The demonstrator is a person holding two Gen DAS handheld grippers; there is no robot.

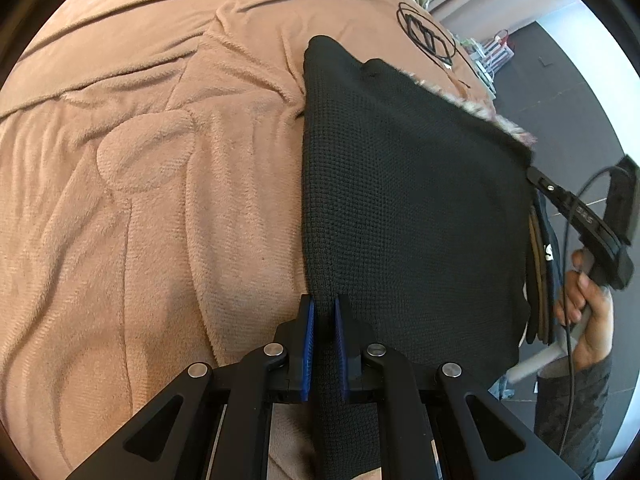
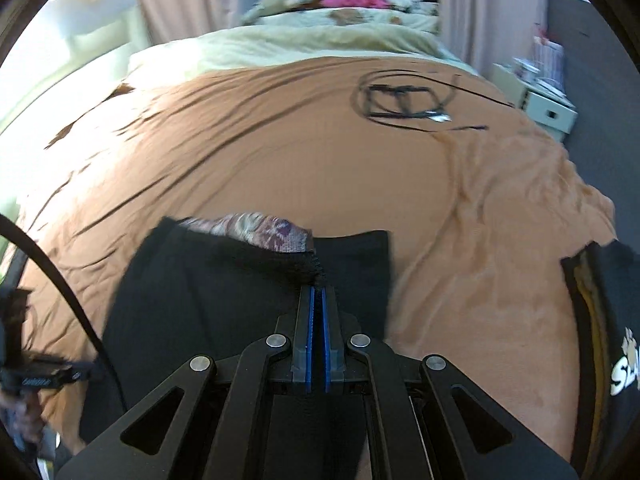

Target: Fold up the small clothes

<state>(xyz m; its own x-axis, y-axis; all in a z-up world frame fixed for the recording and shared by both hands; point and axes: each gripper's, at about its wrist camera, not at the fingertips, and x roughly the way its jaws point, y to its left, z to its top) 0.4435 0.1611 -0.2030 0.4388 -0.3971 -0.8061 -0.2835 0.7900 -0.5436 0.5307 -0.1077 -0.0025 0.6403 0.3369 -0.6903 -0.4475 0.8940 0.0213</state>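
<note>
One black waffle-knit garment (image 1: 404,200) lies spread on a bed covered by a tan fleece blanket (image 1: 140,168), and two grippers hold it at once. In the left wrist view the cloth's long axis runs from the near edge away toward the far side, where one corner points at a coiled black cable (image 1: 426,36) lying on the blanket. A strip of patterned pinkish lining (image 1: 496,114) shows along the garment's far right edge.

The left gripper (image 1: 324,308) has its blue-padded jaws pinching a narrow fold of the knit at the garment's near edge. The right gripper (image 2: 318,294) has its jaws pressed nearly together on the fuzzy black edge of the same garment (image 2: 224,292), just beside the lining (image 2: 256,230). In the left wrist view that gripper appears at the right, gripped by one bare hand (image 1: 592,304).

The blanket is plush, with stitched ridges and a rounded quilted patch. Near the right edge of the bed sits one stack of folded dark clothes (image 2: 616,340), the top piece carrying a white printed logo. A pale green duvet (image 2: 280,50) lies at the far end of the bed.
</note>
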